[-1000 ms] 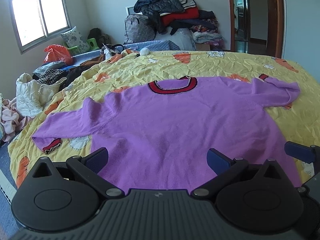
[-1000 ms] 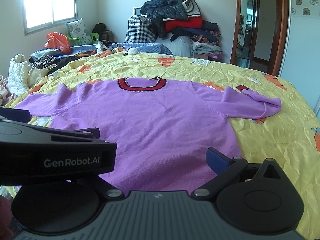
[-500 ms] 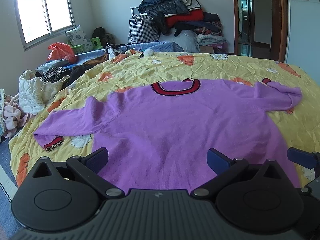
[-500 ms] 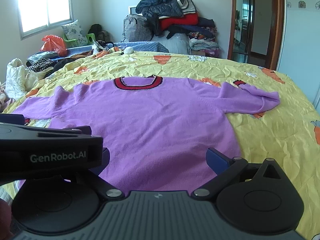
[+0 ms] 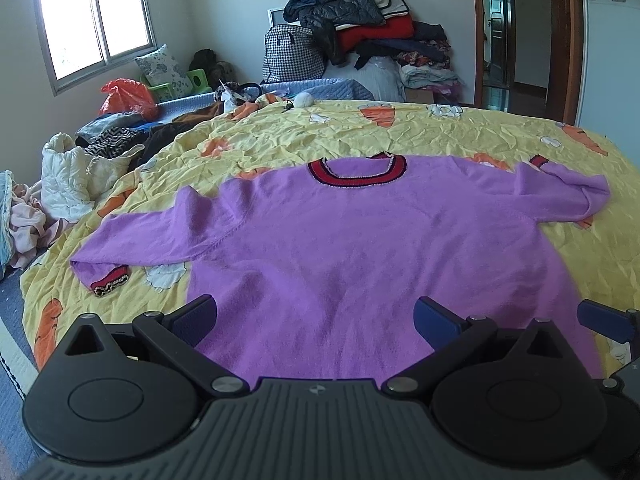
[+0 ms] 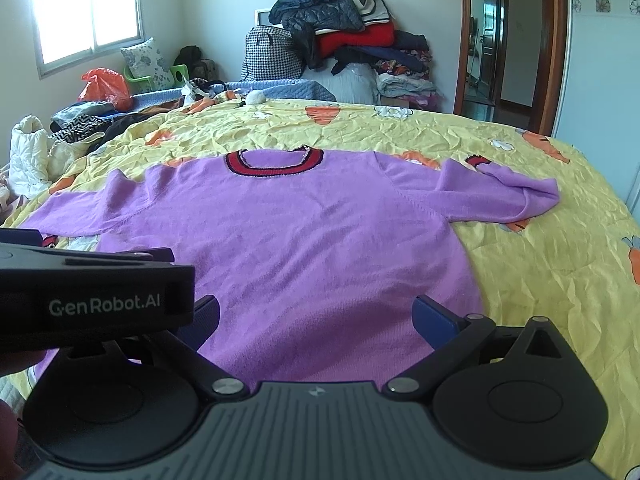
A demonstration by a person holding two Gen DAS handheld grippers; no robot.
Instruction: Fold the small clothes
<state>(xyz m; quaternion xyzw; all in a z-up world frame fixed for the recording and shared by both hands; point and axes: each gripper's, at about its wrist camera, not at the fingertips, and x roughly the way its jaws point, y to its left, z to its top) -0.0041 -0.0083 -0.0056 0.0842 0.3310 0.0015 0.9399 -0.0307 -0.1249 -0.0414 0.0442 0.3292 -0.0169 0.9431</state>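
Observation:
A purple sweater (image 5: 360, 240) with a red collar (image 5: 356, 170) lies flat, front up, on the yellow bedspread (image 5: 400, 132). It also shows in the right wrist view (image 6: 312, 240). Its left sleeve ends in a red cuff (image 5: 110, 285); its right sleeve (image 6: 520, 196) is folded back on itself. My left gripper (image 5: 316, 316) is open and empty over the sweater's hem. My right gripper (image 6: 316, 316) is open and empty over the hem, just right of the left one. The left gripper's body (image 6: 92, 296) hides part of the right wrist view.
A pile of clothes and a checked bag (image 5: 292, 56) stand behind the bed. Loose clothes and a white jacket (image 5: 68, 176) lie at the bed's left side. A doorway (image 5: 516, 32) opens at the back right. The bed's left edge (image 5: 28, 292) drops to a blue floor.
Both grippers have risen and pulled back a little, so the sweater sits lower and farther in both views. Both stayed open. The sweater has not moved.

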